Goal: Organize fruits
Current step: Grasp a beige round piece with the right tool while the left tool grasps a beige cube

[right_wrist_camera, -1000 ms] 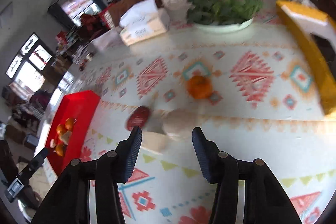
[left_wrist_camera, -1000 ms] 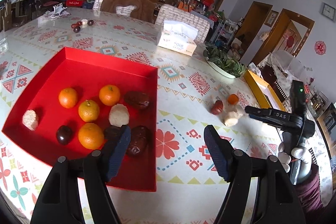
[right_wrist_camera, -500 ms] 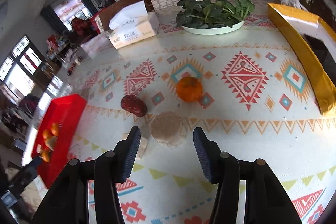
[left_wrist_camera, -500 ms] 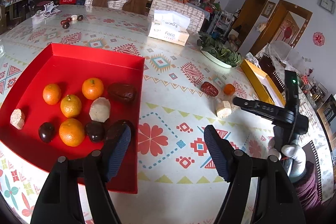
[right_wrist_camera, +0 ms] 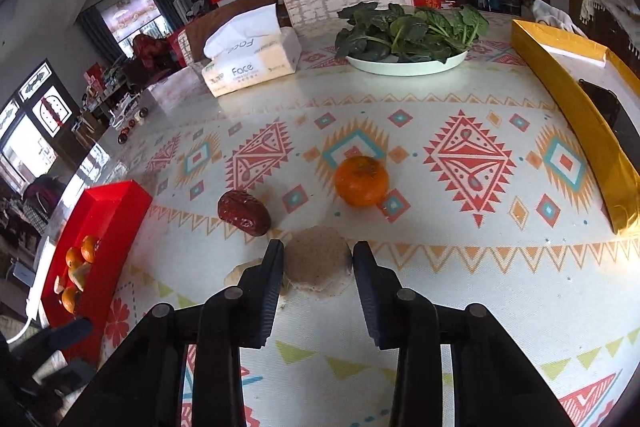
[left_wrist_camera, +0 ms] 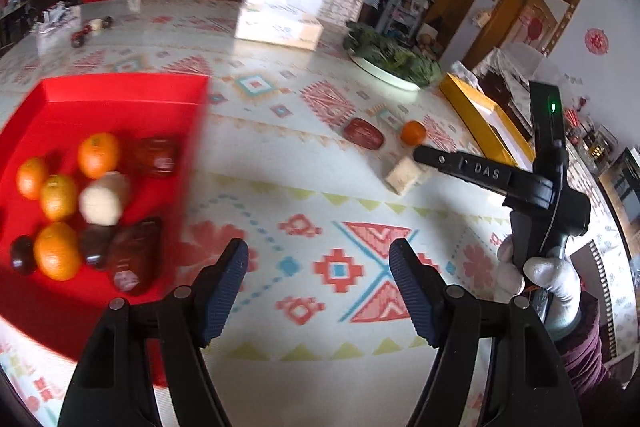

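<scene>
Between the right gripper's closing fingers sits a pale round cut fruit chunk — grasp step; next, lift toward the red rectangular tray. Left gripper spread, empty.

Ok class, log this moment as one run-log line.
right tool: closing around beige chunk | left tool: open, idle | orange, red date: on table | red tray: part-filled

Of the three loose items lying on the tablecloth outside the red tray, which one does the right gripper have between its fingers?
The pale beige cut chunk: it sits between the right gripper fingers. The red date and the tangerine lie beyond the fingertips, untouched.
</scene>
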Motion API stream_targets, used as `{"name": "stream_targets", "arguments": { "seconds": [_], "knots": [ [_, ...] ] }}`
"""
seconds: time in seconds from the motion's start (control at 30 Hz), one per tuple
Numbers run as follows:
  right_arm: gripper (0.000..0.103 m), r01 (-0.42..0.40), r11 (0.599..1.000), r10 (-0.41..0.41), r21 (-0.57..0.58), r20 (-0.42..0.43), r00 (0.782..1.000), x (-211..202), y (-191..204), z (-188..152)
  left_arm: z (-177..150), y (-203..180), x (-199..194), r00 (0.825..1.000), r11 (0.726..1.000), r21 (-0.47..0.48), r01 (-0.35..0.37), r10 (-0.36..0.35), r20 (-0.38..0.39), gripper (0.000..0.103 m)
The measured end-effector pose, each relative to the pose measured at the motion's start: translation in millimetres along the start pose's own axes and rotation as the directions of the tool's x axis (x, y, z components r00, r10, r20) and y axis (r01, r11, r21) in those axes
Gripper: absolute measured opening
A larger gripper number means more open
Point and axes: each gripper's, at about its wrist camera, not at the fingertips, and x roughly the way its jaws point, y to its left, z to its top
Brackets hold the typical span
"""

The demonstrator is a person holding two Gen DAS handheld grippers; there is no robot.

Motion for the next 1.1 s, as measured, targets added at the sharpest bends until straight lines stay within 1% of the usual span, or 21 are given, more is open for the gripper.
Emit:
{"name": "stream_targets", "arguments": {
  "seconds": [0.1,0.2,0.27,0.37,0.5,0.67,0.7,0.77,0.8,0.83,0.9,0.93,1.1],
  "knots": [
    [0.039,-0.018,0.999,0.018,0.034,0.006,1.0,-3,-10,3,5,-15,19,1.0,1.0,0.03,0.009,-0.008,-0.026,0.072],
    [0.039,-0.039,0.996,0.038,0.076,0.022,0.999,-10,-23,5,12,-38,41,0.999,0.996,0.089,0.005,-0.001,-0.046,0.072],
    [0.038,-0.048,0.993,0.045,0.104,0.034,0.998,-15,-31,7,16,-51,51,0.999,0.991,0.132,0.0,0.006,-0.043,0.072],
    [0.038,-0.063,0.986,0.058,0.152,0.037,0.998,-17,-42,8,23,-72,66,1.0,0.979,0.201,-0.016,0.02,-0.015,0.072],
    [0.036,-0.085,0.979,0.08,0.184,0.035,0.996,-17,-49,9,36,-84,85,1.0,0.973,0.231,-0.014,0.017,-0.013,0.072],
    [0.036,-0.093,0.981,0.087,0.171,0.042,0.995,-19,-46,11,45,-88,101,0.999,0.968,0.252,0.007,0.002,-0.032,0.072],
    [0.036,-0.094,0.98,0.089,0.173,0.038,0.995,-18,-46,11,46,-89,103,0.999,0.965,0.262,0.015,-0.006,-0.036,0.07],
    [0.038,-0.093,0.98,0.089,0.176,0.03,0.996,-16,-47,11,46,-91,106,0.999,0.96,0.278,0.021,-0.009,-0.042,0.054],
    [0.038,-0.089,0.98,0.086,0.176,0.027,0.996,-14,-48,11,46,-92,109,0.999,0.958,0.286,0.021,-0.007,-0.05,0.039],
    [0.039,-0.085,0.981,0.083,0.174,0.014,0.996,-10,-47,10,46,-93,112,0.998,0.955,0.295,0.018,-0.001,-0.061,0.031],
    [0.04,-0.084,0.983,0.085,0.164,0.001,0.996,-4,-45,9,44,-94,113,0.998,0.954,0.3,0.021,0.0,-0.07,0.028],
    [0.043,-0.084,0.984,0.085,0.155,-0.002,0.996,-2,-43,9,44,-94,112,0.998,0.953,0.303,0.019,0.001,-0.065,0.026],
    [0.047,-0.059,0.995,0.058,0.083,0.008,0.998,2,-30,8,45,-89,104,0.999,0.958,0.288,-0.002,0.015,-0.044,0.024]
  ]
}}
